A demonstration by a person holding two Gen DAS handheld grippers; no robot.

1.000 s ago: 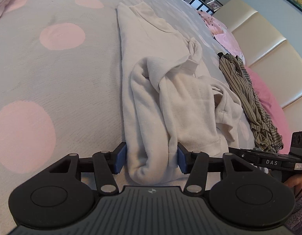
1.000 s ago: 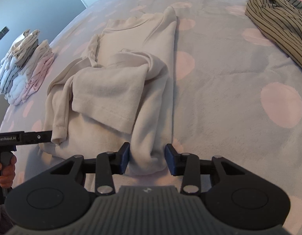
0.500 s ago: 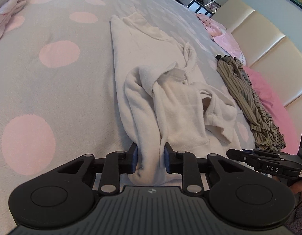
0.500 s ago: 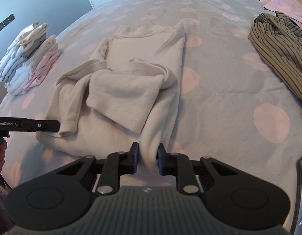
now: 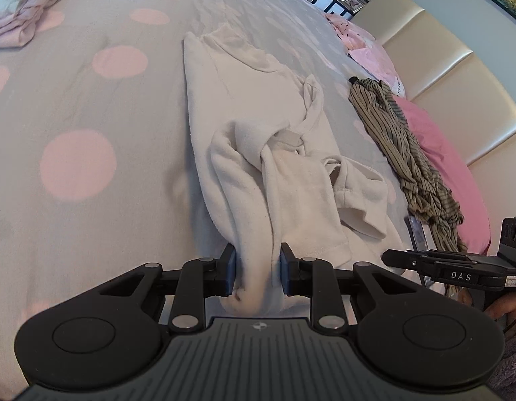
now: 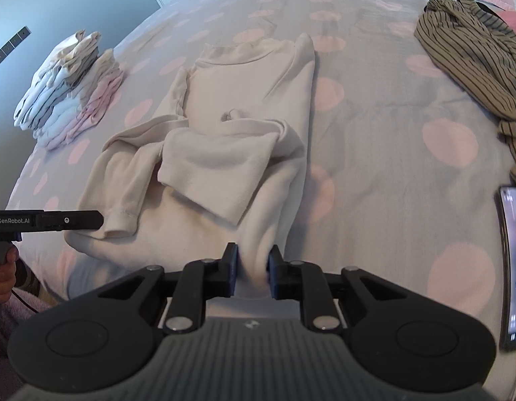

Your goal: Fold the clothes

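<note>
A cream long-sleeved top (image 5: 244, 107) (image 6: 251, 107) lies lengthwise on the grey bedspread with pink dots, its sleeves folded across the middle. My left gripper (image 5: 257, 272) is shut on the left corner of its near hem, the cloth bunched between the blue pads. My right gripper (image 6: 252, 272) is shut on the right corner of the same hem. Both corners are lifted off the bed. The right gripper's body (image 5: 451, 267) shows at the right edge of the left wrist view, the left one's (image 6: 50, 220) at the left edge of the right wrist view.
A striped olive garment (image 5: 405, 153) (image 6: 478, 67) lies crumpled right of the top. A stack of folded clothes (image 6: 67, 90) sits at the far left. Pink pillows (image 5: 438, 153) and a cream headboard (image 5: 458, 77) bound the bed's right side. A phone (image 6: 513, 264) lies near my right gripper.
Both grippers have closed on the top's near hem corners and lifted them; the hem now rises off the bed and the cloth stretches toward me.
</note>
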